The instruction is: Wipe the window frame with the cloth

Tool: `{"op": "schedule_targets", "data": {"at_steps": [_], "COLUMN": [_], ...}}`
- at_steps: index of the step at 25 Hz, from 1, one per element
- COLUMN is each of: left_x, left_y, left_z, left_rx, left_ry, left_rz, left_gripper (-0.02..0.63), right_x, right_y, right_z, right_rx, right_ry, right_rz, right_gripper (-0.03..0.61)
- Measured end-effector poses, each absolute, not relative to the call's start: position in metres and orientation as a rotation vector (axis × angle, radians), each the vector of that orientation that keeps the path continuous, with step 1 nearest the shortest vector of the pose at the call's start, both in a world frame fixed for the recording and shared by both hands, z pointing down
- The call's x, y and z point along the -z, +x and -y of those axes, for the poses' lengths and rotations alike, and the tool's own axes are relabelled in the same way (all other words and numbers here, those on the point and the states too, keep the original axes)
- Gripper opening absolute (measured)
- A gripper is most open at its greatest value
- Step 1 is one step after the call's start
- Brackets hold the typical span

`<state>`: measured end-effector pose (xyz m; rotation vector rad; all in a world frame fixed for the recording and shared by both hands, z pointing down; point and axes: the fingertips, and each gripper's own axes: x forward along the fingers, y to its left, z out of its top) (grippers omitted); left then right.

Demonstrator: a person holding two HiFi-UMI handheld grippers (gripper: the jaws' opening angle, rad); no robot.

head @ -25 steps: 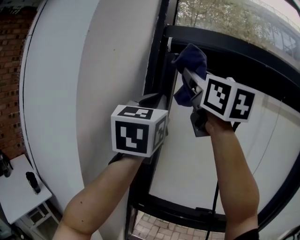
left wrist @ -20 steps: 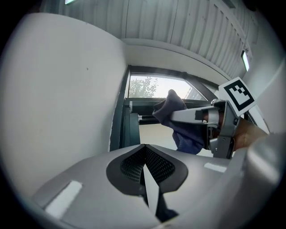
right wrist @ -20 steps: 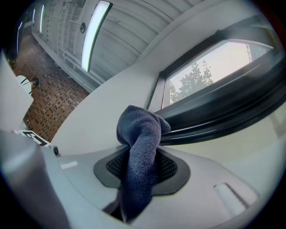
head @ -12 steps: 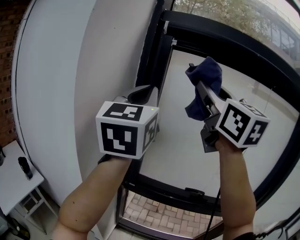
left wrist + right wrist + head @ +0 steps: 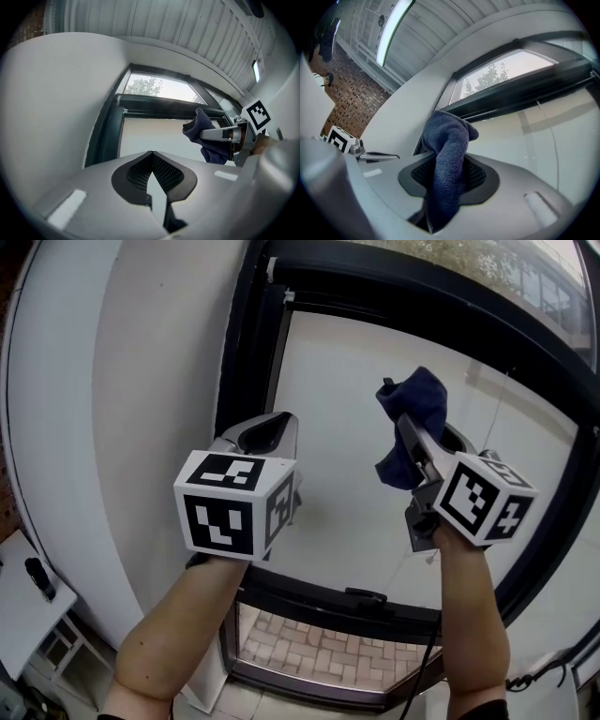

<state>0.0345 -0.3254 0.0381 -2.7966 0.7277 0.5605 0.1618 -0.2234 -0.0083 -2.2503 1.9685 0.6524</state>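
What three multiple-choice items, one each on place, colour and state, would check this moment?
1. Where is the cloth? A on the floor; B in the right gripper; C on a chair.
2. What colour is the cloth? A dark blue; B yellow; C white.
3. How is the left gripper? A wide open; B shut on the cloth; C shut, empty.

Answers: B, the right gripper view shows the cloth pinched between its pads. A, it is dark blue in every view. C, the left gripper view shows its tips together with nothing between.
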Motion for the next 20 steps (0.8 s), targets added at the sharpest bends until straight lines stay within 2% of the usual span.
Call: {"op": "schedule_targets", "data": {"at_steps": [11, 20], "left_x": [-0.098, -0.129], "left_y": [0.133, 0.181], "left_z": [0.276, 0.230], "left_rx": [-0.450, -0.425], "left_ry": [-2.916, -2.954], "left_rz": [-0.621, -0.497], "left_gripper": [-0.006, -0.006], "right_x": [-0.060, -0.101], "right_y": [0.276, 0.331], "right_z": [0.133, 0.058], "right_rx": [-0.513, -0.448], "right_ry": [-2.420, -2.485], "right_rz": [-1.823, -1.719], "right_gripper": [0.127, 0.127]}}
